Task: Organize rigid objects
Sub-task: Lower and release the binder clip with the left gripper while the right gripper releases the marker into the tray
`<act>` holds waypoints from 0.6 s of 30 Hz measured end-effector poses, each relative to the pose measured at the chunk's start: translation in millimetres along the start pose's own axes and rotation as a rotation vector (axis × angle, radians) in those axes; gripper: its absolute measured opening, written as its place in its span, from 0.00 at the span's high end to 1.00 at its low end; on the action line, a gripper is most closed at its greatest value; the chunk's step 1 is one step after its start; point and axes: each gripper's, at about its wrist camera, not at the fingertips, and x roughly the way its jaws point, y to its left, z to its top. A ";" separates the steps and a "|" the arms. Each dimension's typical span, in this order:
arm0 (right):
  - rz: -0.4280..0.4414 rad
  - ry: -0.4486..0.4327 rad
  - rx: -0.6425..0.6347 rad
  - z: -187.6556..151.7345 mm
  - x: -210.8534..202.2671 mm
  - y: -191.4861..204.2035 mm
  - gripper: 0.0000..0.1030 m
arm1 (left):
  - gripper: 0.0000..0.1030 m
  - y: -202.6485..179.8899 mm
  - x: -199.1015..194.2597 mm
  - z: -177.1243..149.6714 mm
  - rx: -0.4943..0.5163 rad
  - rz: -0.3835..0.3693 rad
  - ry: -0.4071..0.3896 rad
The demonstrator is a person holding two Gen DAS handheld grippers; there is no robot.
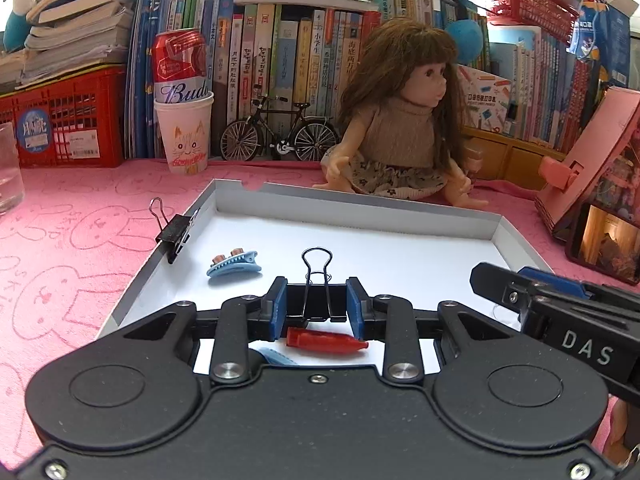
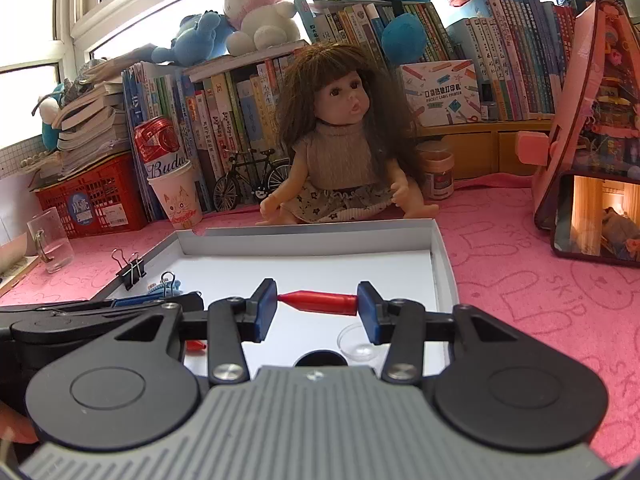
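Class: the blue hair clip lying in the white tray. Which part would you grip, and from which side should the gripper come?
Grip the blue hair clip across its narrow width, at mid-length, coming from above. It lies flat on the tray floor with its long axis roughly left to right, so the long edges offer the jaws two opposed sides; the bumps on top probably would not seat well.

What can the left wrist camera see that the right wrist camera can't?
Only the left wrist view shows the whole blue hair clip in the white tray. Only the right wrist view shows the pink-and-white plush bunny and the gold-lidded jar. Both show the doll, the left gripper clamping a black binder clip, and the right gripper holding a red cap.
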 end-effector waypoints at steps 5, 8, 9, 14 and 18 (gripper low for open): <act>-0.021 0.046 0.033 2.5 12.1 -5.3 0.52 | 0.71 -1.4 7.6 2.9 0.000 0.019 0.023; -0.025 0.069 0.048 2.6 16.8 -8.2 0.52 | 0.71 -2.2 10.7 4.2 0.001 0.023 0.030; -0.025 0.070 0.051 2.4 17.6 -8.7 0.52 | 0.71 -2.7 11.6 4.3 0.003 0.025 0.032; -0.038 0.084 0.030 2.3 20.1 -5.5 0.52 | 0.71 -6.0 12.8 4.3 0.019 0.042 0.039; -0.043 0.086 0.031 3.3 20.2 -5.4 0.52 | 0.71 -6.2 12.9 4.4 0.016 0.040 0.039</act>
